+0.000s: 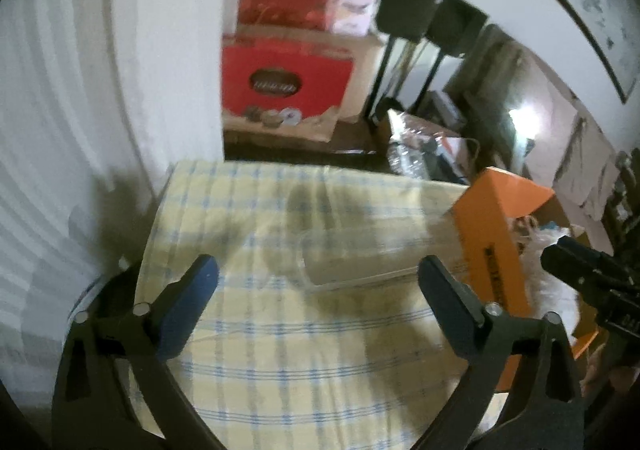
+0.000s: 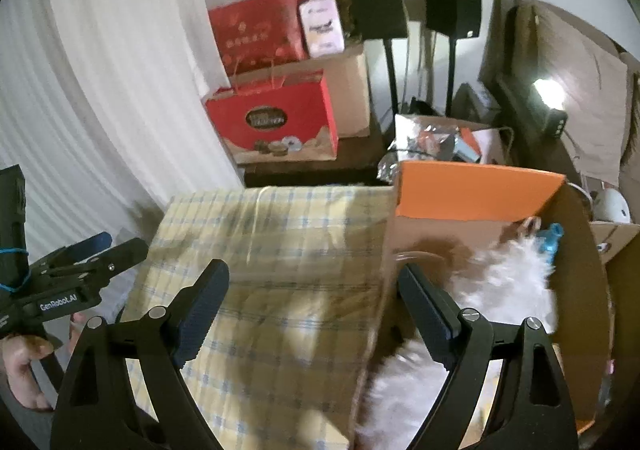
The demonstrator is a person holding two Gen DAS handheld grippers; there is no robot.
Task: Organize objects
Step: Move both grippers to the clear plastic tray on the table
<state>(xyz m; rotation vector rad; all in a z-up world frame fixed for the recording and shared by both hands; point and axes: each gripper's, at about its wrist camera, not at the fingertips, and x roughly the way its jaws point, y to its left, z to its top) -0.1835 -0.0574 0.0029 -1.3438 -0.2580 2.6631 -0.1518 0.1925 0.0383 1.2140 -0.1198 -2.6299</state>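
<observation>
Left gripper [image 1: 318,276]: jaws spread wide with nothing between them, over the checked cloth; its dark-blue pads [image 1: 188,306] touch nothing. It also shows at the left edge of the right wrist view [image 2: 112,248], gripped from below by a hand [image 2: 24,366].
Right gripper [image 2: 314,290]: jaws apart, clamped on nothing; the left finger hangs over the cloth, the right finger over the orange box's open top. Its black tip [image 1: 576,262] enters the left wrist view from the right edge.
Checked cloth [image 1: 304,350]: yellow with blue lines, covering a flat surface that runs from near to the middle of both views; shadows of the tools fall across it.
Clear container [image 1: 360,262]: a see-through, box-like shape lying on the cloth just left of the orange box; blurred, so its contents cannot be told.
Orange box [image 2: 476,189]: cardboard, open at the top, standing on the right side of the cloth with a flap raised at its far side.
White fluffy thing [image 2: 508,282]: lies inside the orange box, filling much of it.
Blue item [image 2: 550,240]: small, at the far right inside the box, beside the fluff; too blurred to name.
Red boxes [image 2: 276,117]: stacked with brown cartons in the far background, against the white wall.
Speakers [image 2: 376,5]: two black ones on thin stands, far right of the red boxes.
</observation>
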